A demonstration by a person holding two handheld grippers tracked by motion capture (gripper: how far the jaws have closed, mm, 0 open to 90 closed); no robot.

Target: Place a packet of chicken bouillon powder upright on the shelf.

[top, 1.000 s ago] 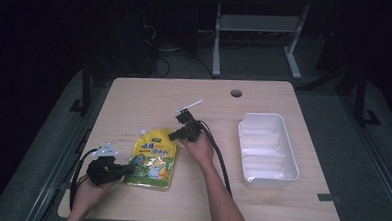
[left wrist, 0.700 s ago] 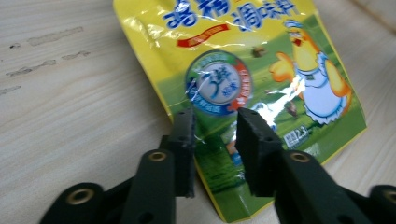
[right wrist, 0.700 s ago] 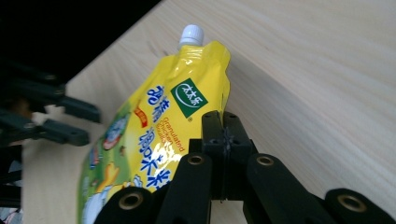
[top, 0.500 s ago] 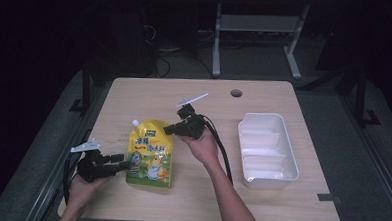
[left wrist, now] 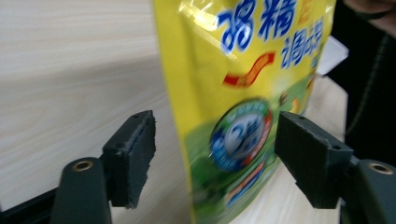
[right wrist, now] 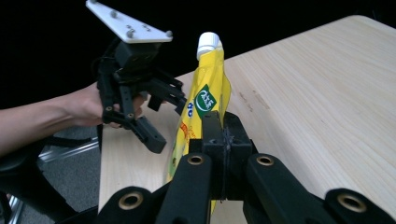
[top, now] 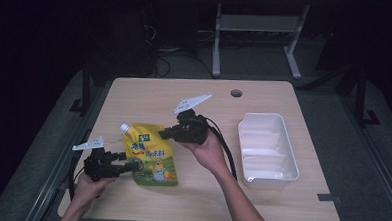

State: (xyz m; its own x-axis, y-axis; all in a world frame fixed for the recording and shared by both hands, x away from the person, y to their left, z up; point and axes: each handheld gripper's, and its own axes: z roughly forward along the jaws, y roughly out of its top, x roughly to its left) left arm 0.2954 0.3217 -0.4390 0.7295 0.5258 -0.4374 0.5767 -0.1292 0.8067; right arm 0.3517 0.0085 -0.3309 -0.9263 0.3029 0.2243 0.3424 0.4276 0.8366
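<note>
The right gripper [top: 164,133] is pinching the yellow pouch [top: 151,156]; at eight o'clock, the left gripper's [top: 134,165] jaws, just opening, are apparently straddling it untouched.

Yellow spouted pouch [top: 151,153], glossy, printed with blue characters, a red swoosh, a round blue-and-green emblem and a green lower band. A white screw cap [right wrist: 208,43] tops a corner spout, beside a green square logo. The pouch stands roughly upright, spout uppermost and tilted toward the table's left, its bottom edge at the wooden tabletop near the front-left area.
</note>
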